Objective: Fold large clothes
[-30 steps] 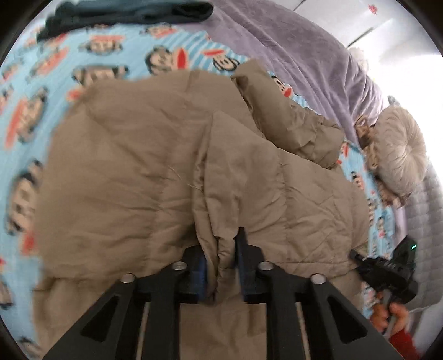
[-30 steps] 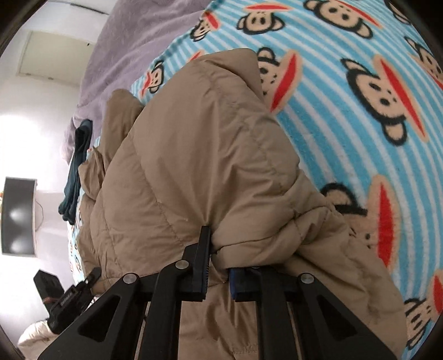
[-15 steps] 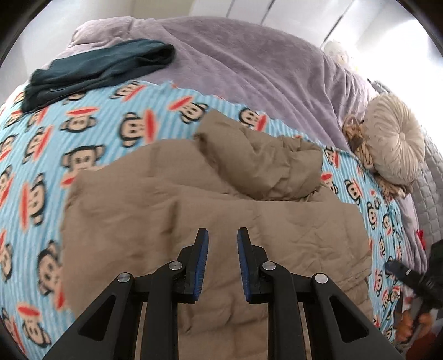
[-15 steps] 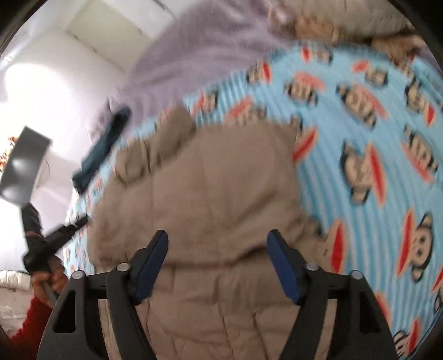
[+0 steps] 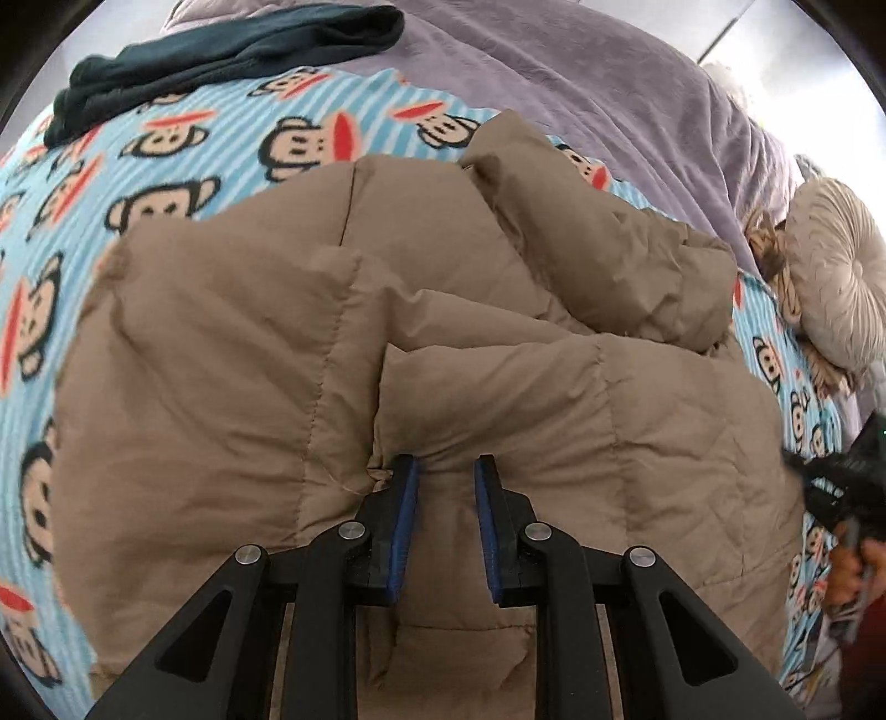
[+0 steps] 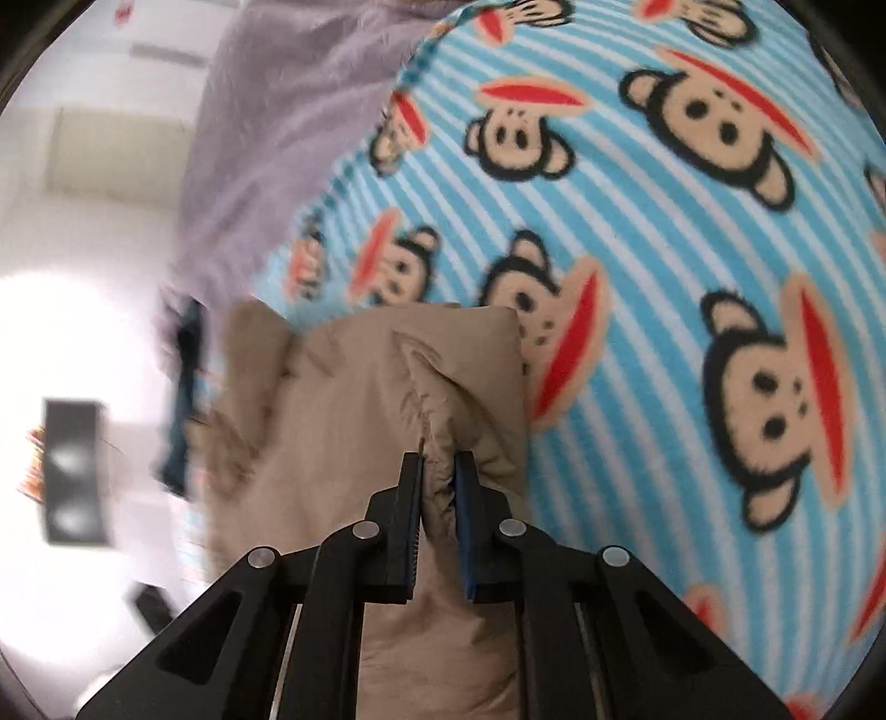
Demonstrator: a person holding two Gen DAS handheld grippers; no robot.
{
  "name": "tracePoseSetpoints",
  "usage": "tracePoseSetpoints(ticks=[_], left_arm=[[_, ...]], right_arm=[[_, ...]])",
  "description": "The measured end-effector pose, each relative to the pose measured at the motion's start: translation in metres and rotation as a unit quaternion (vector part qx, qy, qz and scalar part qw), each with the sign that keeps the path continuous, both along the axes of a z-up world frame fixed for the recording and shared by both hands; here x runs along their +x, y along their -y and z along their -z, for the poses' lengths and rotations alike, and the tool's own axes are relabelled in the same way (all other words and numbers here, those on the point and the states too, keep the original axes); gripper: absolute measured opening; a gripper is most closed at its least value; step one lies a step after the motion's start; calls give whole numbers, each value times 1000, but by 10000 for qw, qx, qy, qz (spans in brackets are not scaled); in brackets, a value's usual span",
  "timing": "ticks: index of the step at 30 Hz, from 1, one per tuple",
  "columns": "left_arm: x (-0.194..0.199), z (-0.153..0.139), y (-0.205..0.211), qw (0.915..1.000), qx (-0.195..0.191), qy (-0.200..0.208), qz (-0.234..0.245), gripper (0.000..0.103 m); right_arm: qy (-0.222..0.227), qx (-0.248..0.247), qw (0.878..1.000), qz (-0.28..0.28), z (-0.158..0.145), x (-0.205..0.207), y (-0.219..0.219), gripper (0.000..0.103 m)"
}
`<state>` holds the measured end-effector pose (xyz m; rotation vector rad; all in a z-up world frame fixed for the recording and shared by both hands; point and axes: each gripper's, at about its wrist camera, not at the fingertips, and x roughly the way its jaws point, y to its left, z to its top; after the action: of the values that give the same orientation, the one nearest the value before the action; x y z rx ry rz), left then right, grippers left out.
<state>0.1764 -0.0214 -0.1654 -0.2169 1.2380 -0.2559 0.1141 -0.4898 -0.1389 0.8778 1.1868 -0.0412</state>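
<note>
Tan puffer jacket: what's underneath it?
The tan puffer jacket lies on a blue striped monkey-print blanket, visible all around its edges. Whatever sits directly beneath the jacket is covered.

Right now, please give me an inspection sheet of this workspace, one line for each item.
Surface: monkey blanket over a purple cover.
Job's things: tan jacket, puffy, partly folded.
Clutter: dark cloth; round cushion.
Grippers: left gripper open, tips at a jacket fold; right gripper shut on the jacket.
Cables: nothing seen.
Surroundings: white walls, a dark screen, blurred.
</note>
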Motion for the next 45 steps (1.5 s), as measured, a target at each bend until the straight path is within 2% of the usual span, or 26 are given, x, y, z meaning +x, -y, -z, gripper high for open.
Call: tracePoseSetpoints(ticks=[2,4,6,8,10,13,18,22,25,30,32,33,42,43,44,45], left_arm=[[-2,2,6,9999,75,48,108,23],[-3,2,13,9993,238,115,254,23],[-4,1,18,9985,391,173,341,23],[-4,1,19,9984,407,179,341,23],[-5,0,18,9987,383,156,300,23],[-4,-1,18,9986,416,142,279,23],[-5,-2,22,9981,529,159,273,23],[-5,-3,25,9979,588,125,253,23],[-4,-6,28,9974,652,95,283,23],[-7,-14,30,9961,832,110,283,23],[-10,-20,31,9952,922,140,281,23],[-12,-24,32,9948,965,160,283,23],[-38,-47,25,9935,1080,219,271,23],[-42,-49,24,9935,1088,209,269,28],[-45,-49,23,9934,1098,195,263,66],[-48,-51,21,9933,1116,206,216,89]], right_arm=[[-165,-320,9993,-118,12,3,0,20],[-163,-477,9986,-132,22,2,2,21],[-87,-563,9984,-26,22,-2,2,21],[-75,-877,9961,-22,13,-8,-4,23],[-152,-1504,9883,-216,0,-14,-15,28],[-104,-2353,9709,-431,-26,-23,-31,29],[112,-2906,9549,-608,-54,-49,-54,29],[-121,-2986,9505,-848,-42,-58,-70,33],[-298,-2826,9559,-742,-33,-60,-70,33],[-321,-2786,9576,-659,-44,-65,-70,34],[-304,-2792,9574,-669,-50,-68,-72,52],[-282,-2794,9576,-650,-53,-71,-72,56],[-207,-2616,9631,-593,-71,-87,-79,66],[-195,-2607,9632,-620,-72,-89,-82,66],[-189,-2607,9631,-645,-73,-89,-84,66],[-180,-2609,9628,-679,-74,-90,-87,67]])
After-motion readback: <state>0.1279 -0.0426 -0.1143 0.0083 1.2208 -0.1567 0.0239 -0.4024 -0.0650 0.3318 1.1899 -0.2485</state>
